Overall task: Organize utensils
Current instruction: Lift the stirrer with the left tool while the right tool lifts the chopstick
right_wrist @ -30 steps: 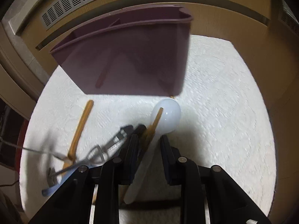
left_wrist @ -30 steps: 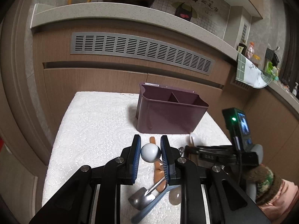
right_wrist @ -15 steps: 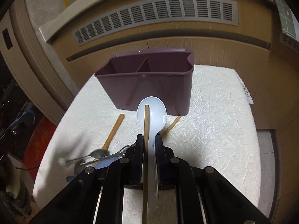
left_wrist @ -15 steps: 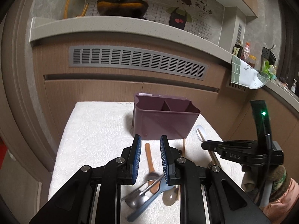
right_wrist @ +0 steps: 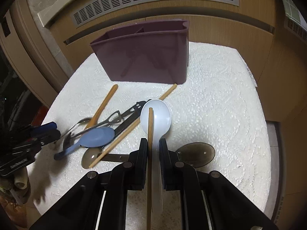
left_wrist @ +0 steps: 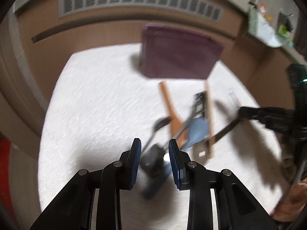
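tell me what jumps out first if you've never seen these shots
The right gripper clamps a white spoon and a wooden chopstick together. Behind it stands a purple divided caddy. Left lies a tangle of utensils, a blue spoon on top.

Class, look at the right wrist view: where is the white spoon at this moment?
The white spoon is clamped in the right gripper alongside a wooden chopstick, bowl pointing toward the purple caddy.
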### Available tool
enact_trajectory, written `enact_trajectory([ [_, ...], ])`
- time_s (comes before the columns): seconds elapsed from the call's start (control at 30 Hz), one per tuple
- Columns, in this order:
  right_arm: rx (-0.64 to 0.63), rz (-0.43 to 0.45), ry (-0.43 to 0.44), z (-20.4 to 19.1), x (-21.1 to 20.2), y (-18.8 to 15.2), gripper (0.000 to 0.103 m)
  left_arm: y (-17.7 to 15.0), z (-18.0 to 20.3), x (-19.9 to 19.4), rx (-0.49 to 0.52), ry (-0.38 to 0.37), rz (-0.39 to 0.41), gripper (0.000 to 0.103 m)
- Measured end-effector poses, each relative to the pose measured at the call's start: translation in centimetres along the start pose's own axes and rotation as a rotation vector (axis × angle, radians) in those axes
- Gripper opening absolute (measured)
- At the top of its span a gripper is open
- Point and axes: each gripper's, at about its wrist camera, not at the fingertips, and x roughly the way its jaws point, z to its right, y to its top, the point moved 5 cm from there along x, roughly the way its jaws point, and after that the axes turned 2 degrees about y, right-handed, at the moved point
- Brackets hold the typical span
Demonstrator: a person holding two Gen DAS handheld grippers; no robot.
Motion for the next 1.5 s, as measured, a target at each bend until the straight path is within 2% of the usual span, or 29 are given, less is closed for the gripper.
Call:
enact_trajectory([
  [0.13,0.004,0.015,-0.016,0.5,0.0,-0.4,0.012,-2.4,-1.4,-1.7,-0.073,0.023,0.027,0.036],
  [0.2,0.001,0.014,-0.020,0.4,0.2,-0.4,0.012,-3.8,-1.6,-2.7,-0.103,0.032,0.054,0.045],
  [0.27,-0.005,0.008,-0.012,0.1,0.7,-0.4,0.012,-4.6,-1.9,-2.8,-0.125,0.064,0.061,0.049],
  [0.43,-0.018,0.019,-0.018,-0.6,0.7,-0.7,0.013,-5.1,-3.0,-1.1,-0.185,0.104,0.029,0.049],
  [0.5,-0.035,0.042,-0.023,-0.7,-0.1,-1.0,0.014,-4.7,-3.2,-0.7,-0.192,0.121,0.040,0.044],
  [0.57,-0.042,0.056,-0.026,-0.7,-0.7,-1.3,0.014,-4.4,-3.2,-0.5,-0.201,0.120,0.044,0.028],
  [0.6,-0.046,0.055,-0.023,-0.6,-1.0,-1.5,0.014,-4.3,-3.1,-0.6,-0.205,0.111,0.044,0.024],
  [0.83,-0.097,0.015,-0.048,-1.5,0.7,-1.7,0.014,-1.2,-2.1,-4.7,-0.144,0.150,0.190,0.023],
  [0.93,-0.131,0.026,-0.111,-2.0,1.9,-1.0,0.014,0.2,-1.9,-6.1,-0.124,0.165,0.238,0.023],
  [0.97,-0.146,0.019,-0.127,-2.1,2.2,-0.9,0.013,0.7,-1.9,-6.5,-0.119,0.165,0.251,0.023],
  [1.0,-0.153,0.013,-0.137,-2.3,2.3,-0.7,0.007,1.1,-1.8,-7.1,-0.112,0.168,0.268,0.023],
  [1.03,-0.160,0.009,-0.130,-2.5,2.2,-0.6,0.004,1.4,-1.6,-7.4,-0.106,0.170,0.281,0.023],
  [1.13,-0.166,0.031,-0.094,-3.1,0.9,-0.4,0.003,2.2,-1.2,-8.8,-0.092,0.170,0.320,0.023],
  [1.3,-0.088,0.117,0.031,-2.8,-3.5,0.8,0.003,3.2,0.0,-11.1,-0.066,0.156,0.377,0.023],
  [1.5,-0.075,0.186,0.051,-2.9,-6.1,2.3,0.003,4.3,1.9,-12.6,-0.012,0.142,0.415,0.023],
])
